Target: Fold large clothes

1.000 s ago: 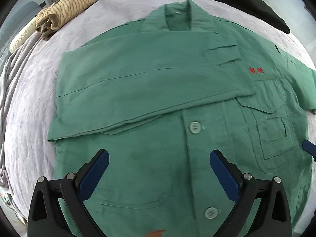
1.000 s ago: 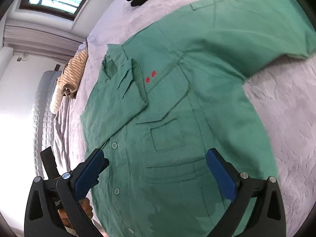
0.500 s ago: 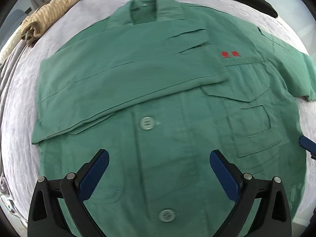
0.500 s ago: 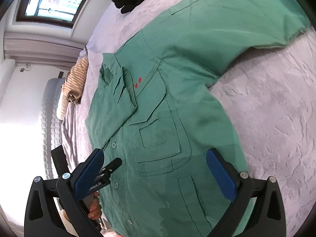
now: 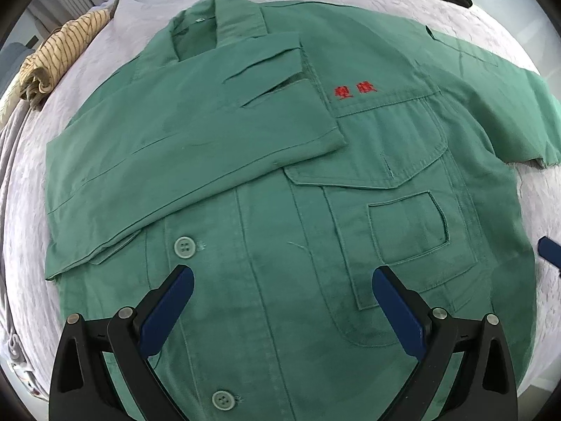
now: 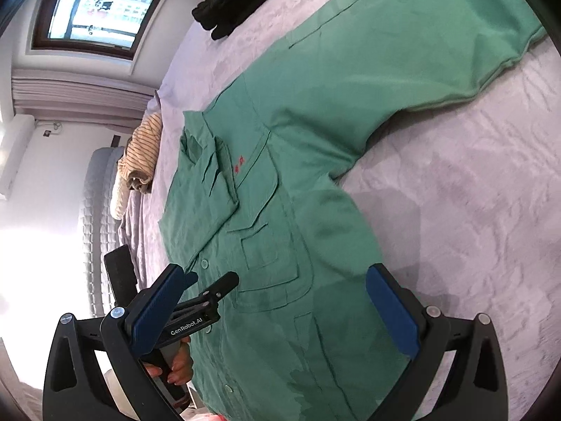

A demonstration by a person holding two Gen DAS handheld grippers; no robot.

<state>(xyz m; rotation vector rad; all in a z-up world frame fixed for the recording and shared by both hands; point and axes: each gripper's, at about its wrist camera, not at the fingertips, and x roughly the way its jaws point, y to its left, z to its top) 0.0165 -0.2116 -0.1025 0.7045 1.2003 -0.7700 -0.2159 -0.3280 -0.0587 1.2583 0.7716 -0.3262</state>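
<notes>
A green work jacket (image 5: 280,182) lies face up on a grey bed, buttoned, with red embroidery (image 5: 354,90) on its chest. One sleeve (image 5: 189,147) is folded across the chest; the other sleeve (image 6: 413,56) stretches out flat to the side. My left gripper (image 5: 282,282) hovers open over the lower front, near the buttons, holding nothing. My right gripper (image 6: 278,282) is open above the jacket's side hem (image 6: 350,231), below the outstretched sleeve. A blue fingertip (image 5: 550,251) of the right gripper shows at the left view's edge.
A rolled striped beige cloth (image 5: 56,59) lies at the bed's far corner. Dark clothing (image 6: 238,3) rests at the far edge. The grey bedspread (image 6: 473,217) is bare beside the jacket. A hand (image 6: 175,368) holds the left gripper's handle. A window (image 6: 98,14) is beyond.
The left gripper has slid rightward across the jacket front and closer to it. The right gripper has swung out toward the jacket's side, bringing more bedspread and the outstretched sleeve into view.
</notes>
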